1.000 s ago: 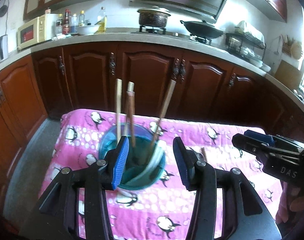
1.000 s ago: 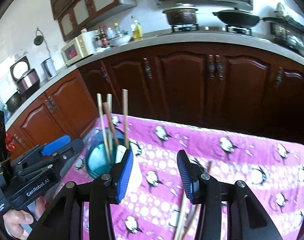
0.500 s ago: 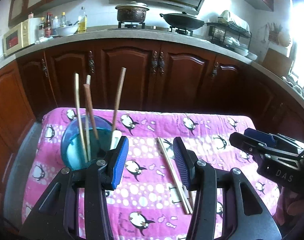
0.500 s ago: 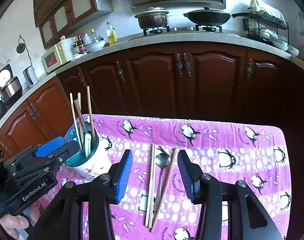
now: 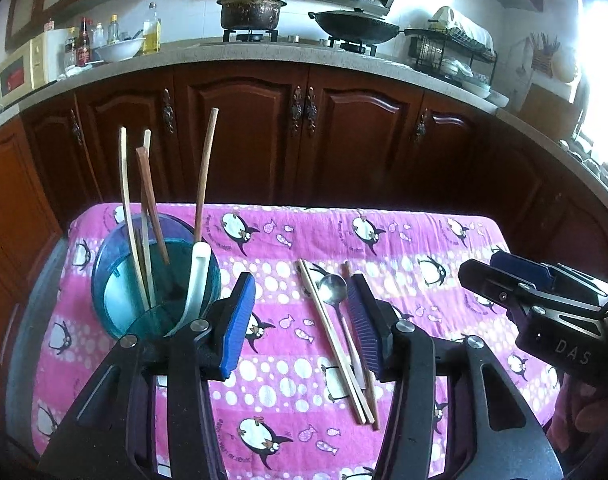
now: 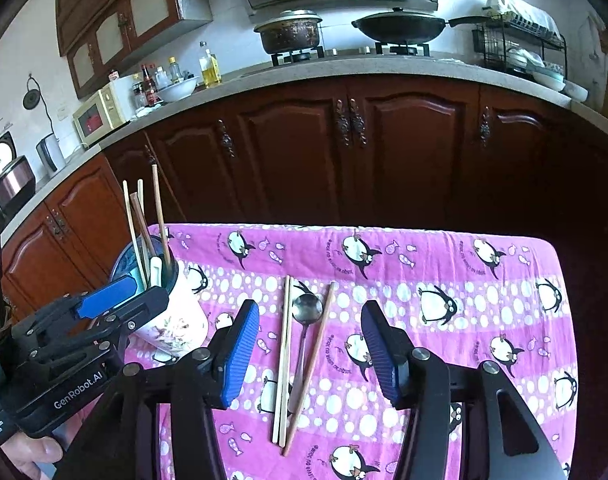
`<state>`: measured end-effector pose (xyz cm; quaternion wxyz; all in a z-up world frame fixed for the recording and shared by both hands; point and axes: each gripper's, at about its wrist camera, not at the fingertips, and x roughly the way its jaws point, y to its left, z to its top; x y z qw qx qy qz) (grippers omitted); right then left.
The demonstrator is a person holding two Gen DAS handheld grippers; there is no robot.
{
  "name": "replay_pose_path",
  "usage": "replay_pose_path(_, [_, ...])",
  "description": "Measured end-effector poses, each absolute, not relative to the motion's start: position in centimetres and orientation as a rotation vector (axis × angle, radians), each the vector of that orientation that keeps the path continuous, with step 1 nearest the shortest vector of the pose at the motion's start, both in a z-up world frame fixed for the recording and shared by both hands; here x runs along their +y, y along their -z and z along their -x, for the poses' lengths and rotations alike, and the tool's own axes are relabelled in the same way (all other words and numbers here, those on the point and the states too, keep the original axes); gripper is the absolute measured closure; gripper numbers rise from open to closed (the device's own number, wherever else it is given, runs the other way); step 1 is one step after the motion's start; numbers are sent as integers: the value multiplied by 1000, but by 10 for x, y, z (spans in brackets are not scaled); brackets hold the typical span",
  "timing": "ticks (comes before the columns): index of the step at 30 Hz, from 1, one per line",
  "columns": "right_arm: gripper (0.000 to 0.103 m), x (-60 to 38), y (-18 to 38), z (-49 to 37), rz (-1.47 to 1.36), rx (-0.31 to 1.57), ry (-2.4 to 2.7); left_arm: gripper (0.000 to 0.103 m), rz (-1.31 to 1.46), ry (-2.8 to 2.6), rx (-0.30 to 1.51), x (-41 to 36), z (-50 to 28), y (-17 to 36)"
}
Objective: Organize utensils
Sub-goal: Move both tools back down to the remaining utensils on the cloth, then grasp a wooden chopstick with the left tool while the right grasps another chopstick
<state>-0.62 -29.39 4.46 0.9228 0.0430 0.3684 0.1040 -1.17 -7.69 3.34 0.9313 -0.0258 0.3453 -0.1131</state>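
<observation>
A teal-rimmed utensil cup [image 5: 155, 280] [image 6: 171, 312] stands at the table's left, holding several chopsticks [image 5: 143, 216] and a white spoon [image 5: 195, 280]. On the pink penguin cloth lie a pale chopstick pair [image 5: 332, 340] [image 6: 283, 360], a metal spoon [image 5: 334, 292] [image 6: 306, 312] and a brown chopstick [image 6: 310, 364]. My left gripper [image 5: 304, 324] is open and empty above the cloth, right of the cup. My right gripper [image 6: 310, 352] is open and empty above the loose utensils.
The pink cloth [image 6: 464, 280] covers a small table. Dark wooden cabinets [image 6: 344, 152] stand beyond its far edge. The counter above holds a pot [image 6: 289, 34], a wok [image 6: 400, 26] and a microwave [image 6: 99, 114].
Both grippers have pulled back and swung right from the cup. The loose chopsticks and metal spoon on the cloth have come into view. Both stay open.
</observation>
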Motion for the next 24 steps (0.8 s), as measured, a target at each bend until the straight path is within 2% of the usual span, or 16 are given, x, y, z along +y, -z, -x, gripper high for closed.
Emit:
replay_pose_path(8, [52, -301, -21, -4, -106, 817, -215, 52, 107, 273, 788, -70, 3, -12])
replay_pose_path(13, [52, -306, 25, -28, -180, 945, -262, 52, 107, 298, 873, -71, -3, 18])
replay_pose_path(17, [64, -298, 61, -49, -166, 1031, -271, 53, 90, 298, 912, -72, -6, 35])
replay_pose_path(22, [71, -292, 94, -80, -228, 1095, -298, 53, 120, 311, 968, -74, -16, 52])
replay_pose_path(24, [85, -291, 106, -91, -233, 1129, -287, 53, 135, 326, 987, -79, -21, 59])
